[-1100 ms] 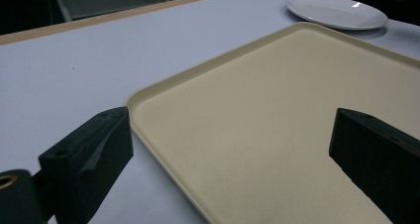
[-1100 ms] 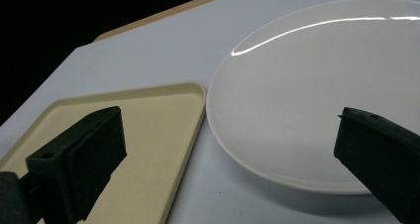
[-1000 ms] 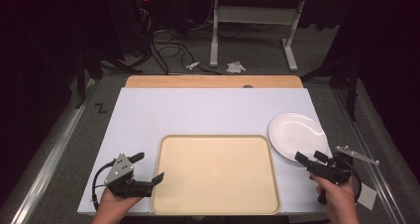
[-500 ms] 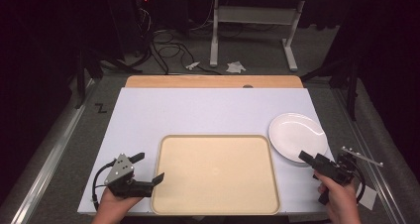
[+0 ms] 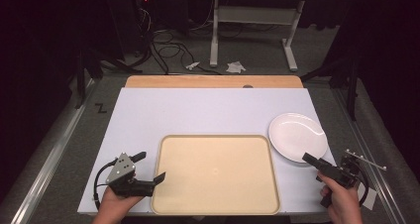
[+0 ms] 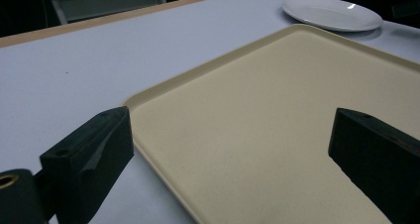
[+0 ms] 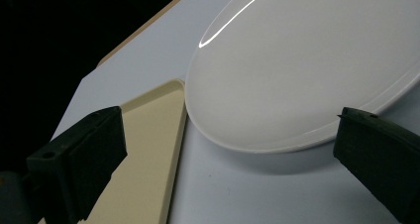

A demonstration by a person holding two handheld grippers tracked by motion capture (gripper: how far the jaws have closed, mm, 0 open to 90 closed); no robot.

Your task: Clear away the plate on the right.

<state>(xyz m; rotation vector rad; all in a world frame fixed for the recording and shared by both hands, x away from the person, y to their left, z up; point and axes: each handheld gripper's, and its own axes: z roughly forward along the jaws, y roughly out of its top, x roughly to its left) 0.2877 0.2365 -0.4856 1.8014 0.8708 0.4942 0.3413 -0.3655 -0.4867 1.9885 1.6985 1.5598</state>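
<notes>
plate (image 7: pixel 307 70) rim near tray (image 7: pixel 148 154) fills right gripper (image 5: pixel 317 163) view; both grippers' fingers apart.

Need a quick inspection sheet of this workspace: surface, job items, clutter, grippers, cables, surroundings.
Surface: white table top, wooden strip along its far edge; bare apart from the items below.
Job's things: white plate at right, empty, beside the tray's far right corner; beige tray at centre front, empty.
Clutter: nothing seen on the table.
Grippers: left gripper open, jaws astride the tray's left rim, nothing held; right gripper open, pointed at the plate's near edge, not closed on it.
Cables: a black loop trails from the left gripper; loose cables on the floor beyond the table.
Surroundings: dark room, white desk frame, crumpled paper scraps on the floor.
</notes>
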